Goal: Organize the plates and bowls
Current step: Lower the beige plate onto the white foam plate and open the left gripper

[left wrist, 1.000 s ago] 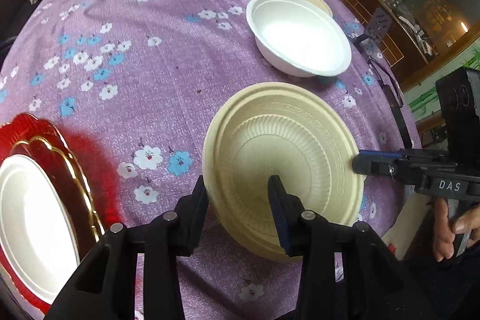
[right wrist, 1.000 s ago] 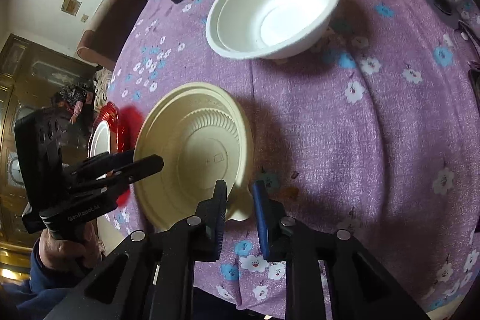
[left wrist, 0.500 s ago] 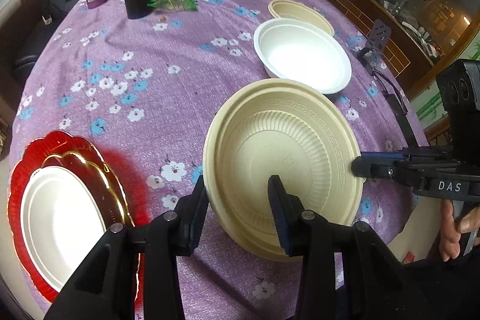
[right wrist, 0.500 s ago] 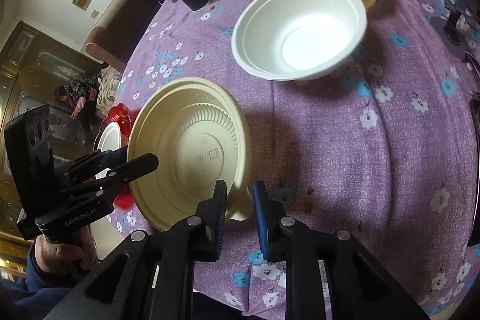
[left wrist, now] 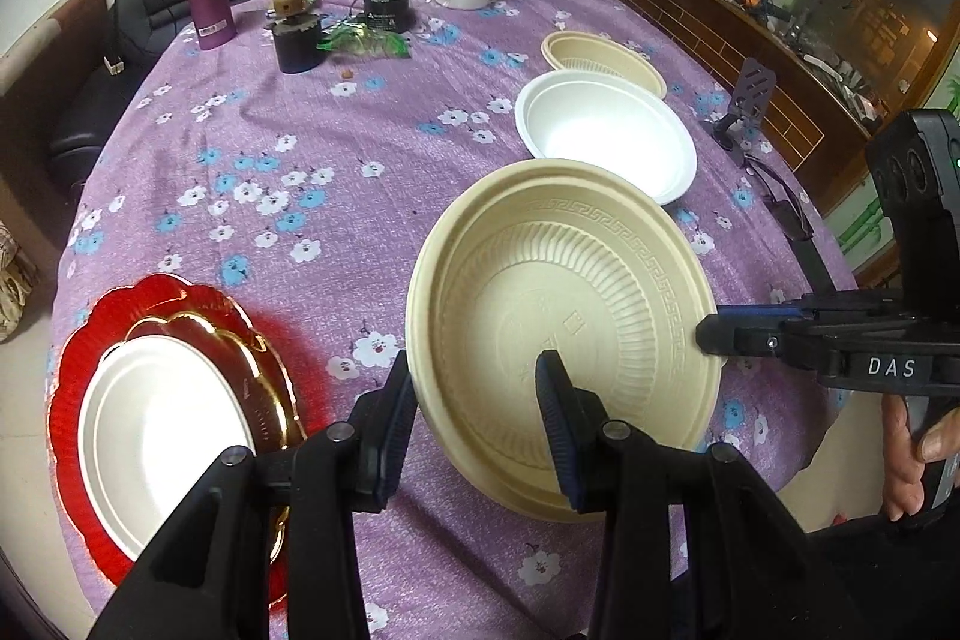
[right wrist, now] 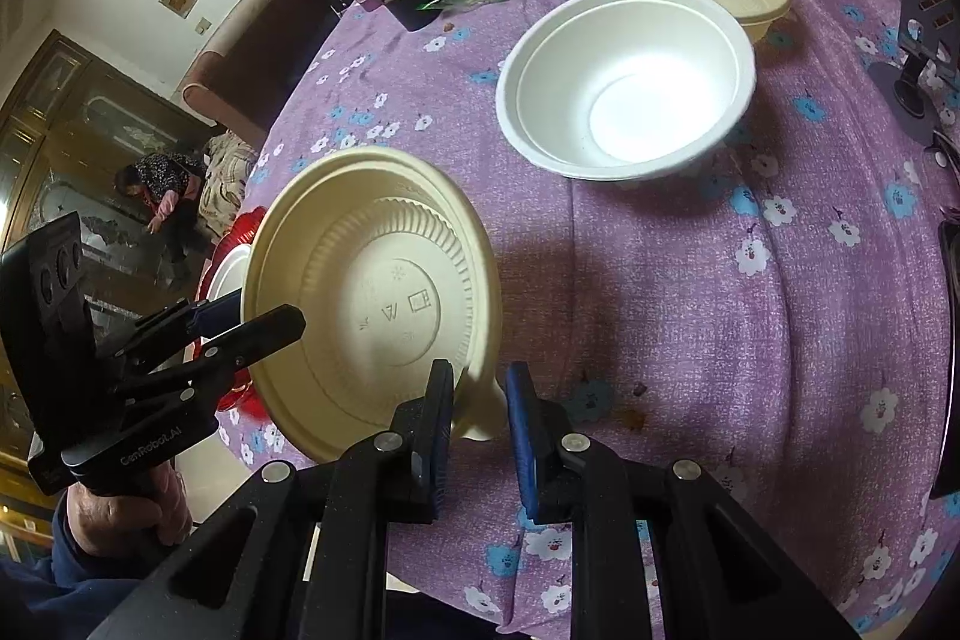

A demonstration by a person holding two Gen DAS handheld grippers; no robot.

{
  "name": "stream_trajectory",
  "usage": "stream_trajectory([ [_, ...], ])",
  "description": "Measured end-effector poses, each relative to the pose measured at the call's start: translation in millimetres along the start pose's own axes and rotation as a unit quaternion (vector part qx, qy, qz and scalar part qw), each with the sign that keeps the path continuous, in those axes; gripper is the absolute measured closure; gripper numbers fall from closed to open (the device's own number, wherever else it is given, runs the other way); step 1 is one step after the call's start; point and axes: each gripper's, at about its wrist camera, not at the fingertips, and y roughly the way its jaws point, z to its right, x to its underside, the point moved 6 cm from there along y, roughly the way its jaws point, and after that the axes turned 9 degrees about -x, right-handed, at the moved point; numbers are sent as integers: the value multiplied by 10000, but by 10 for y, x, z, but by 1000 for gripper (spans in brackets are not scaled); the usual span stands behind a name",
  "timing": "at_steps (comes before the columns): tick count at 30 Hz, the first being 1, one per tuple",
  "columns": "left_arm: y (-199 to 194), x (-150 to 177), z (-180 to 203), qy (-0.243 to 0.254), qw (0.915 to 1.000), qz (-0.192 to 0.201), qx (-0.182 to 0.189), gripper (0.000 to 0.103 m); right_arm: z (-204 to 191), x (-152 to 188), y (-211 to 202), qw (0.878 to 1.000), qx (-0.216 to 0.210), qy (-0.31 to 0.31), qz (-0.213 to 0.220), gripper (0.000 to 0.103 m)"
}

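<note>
Both grippers hold the beige bowl (left wrist: 564,322) tilted above the desk (left wrist: 336,172): the left gripper (left wrist: 474,424) has its jaws clamped across the bowl's rim, the right gripper (right wrist: 477,418) has its jaws clamped on the rim tab. A white bowl (right wrist: 624,88) sits just beyond; red plates (left wrist: 78,400) lie left.

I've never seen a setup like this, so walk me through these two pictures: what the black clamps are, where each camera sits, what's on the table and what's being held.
No robot here: a person holds a two-finger clamp in each hand, each with a camera looking along its fingers. One picture comes from the left gripper, the other from the right gripper. Both are shut on the same beige bowl, on opposite sides of its rim, holding it tilted above the purple flowered tablecloth. On the table lie a white bowl, another beige bowl behind it, and a white plate stacked on a gold plate and a red plate.
</note>
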Motion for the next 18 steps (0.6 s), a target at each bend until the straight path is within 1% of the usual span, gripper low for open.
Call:
stream_trajectory([
  [18,-256,33,-347,-241,9990,312,-192,64,-388,-107,106,9994,-88,-330,5,83],
])
